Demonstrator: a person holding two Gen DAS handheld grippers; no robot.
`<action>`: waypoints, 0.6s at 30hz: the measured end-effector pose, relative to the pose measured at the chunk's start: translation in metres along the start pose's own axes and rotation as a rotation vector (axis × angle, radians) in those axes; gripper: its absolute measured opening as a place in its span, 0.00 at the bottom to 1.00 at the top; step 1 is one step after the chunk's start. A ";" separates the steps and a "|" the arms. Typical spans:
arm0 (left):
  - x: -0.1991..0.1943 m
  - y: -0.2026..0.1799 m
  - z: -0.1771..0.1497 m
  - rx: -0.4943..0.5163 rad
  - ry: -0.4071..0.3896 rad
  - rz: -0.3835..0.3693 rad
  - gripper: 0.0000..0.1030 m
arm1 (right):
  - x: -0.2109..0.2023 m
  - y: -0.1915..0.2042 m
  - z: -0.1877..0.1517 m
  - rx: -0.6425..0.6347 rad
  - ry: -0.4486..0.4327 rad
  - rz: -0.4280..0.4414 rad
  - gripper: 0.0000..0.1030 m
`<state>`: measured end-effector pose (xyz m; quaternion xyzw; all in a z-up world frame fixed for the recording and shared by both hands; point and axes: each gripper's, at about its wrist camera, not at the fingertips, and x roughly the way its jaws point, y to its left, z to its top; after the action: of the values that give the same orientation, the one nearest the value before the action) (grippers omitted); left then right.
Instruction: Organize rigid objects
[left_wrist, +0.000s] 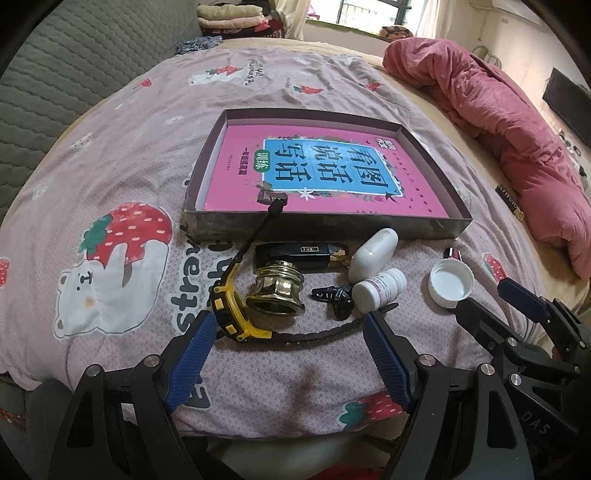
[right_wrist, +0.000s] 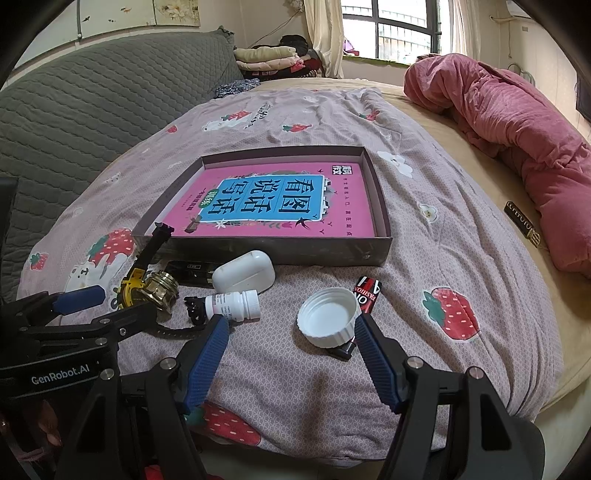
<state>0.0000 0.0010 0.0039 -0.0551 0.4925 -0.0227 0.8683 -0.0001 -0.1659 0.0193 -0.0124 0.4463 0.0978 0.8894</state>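
Nearest us, both grippers, left (left_wrist: 288, 332) and right (right_wrist: 288, 336), gape wide, holding nothing. The box (right_wrist: 258, 251) lies beyond, its pink book reading 看图说话写话. The watch (left_wrist: 232, 306) points boxward; the tube (right_wrist: 369, 295) reads FASHION.

The bed cover (left_wrist: 147, 155) is soft matt cloth printed with strawberries. The shallow box (left_wrist: 317, 225) looks like dull cardboard, and the pink book (left_wrist: 332, 184) in it has a smooth paper cover. The brass-coloured fitting (left_wrist: 277, 291) is shiny metal. The earbud case (right_wrist: 245, 275), pill bottle (right_wrist: 236, 304) and ribbed cap (right_wrist: 328, 317) are smooth white plastic. The watch (left_wrist: 231, 306) has a yellow plastic body. The fingers (right_wrist: 207, 362) carry blue, rough-textured pads on black matt frames.
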 end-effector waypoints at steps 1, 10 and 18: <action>0.000 0.001 0.000 -0.004 0.000 -0.001 0.80 | 0.000 0.000 0.000 0.001 0.000 0.000 0.68; -0.002 0.024 0.002 -0.046 -0.006 0.030 0.80 | 0.000 -0.009 0.001 0.039 -0.008 -0.003 0.68; 0.004 0.043 -0.002 -0.073 0.025 0.048 0.80 | -0.001 -0.013 0.001 0.052 -0.014 -0.001 0.68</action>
<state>-0.0003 0.0435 -0.0059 -0.0744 0.5051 0.0155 0.8597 0.0021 -0.1789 0.0198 0.0111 0.4424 0.0859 0.8926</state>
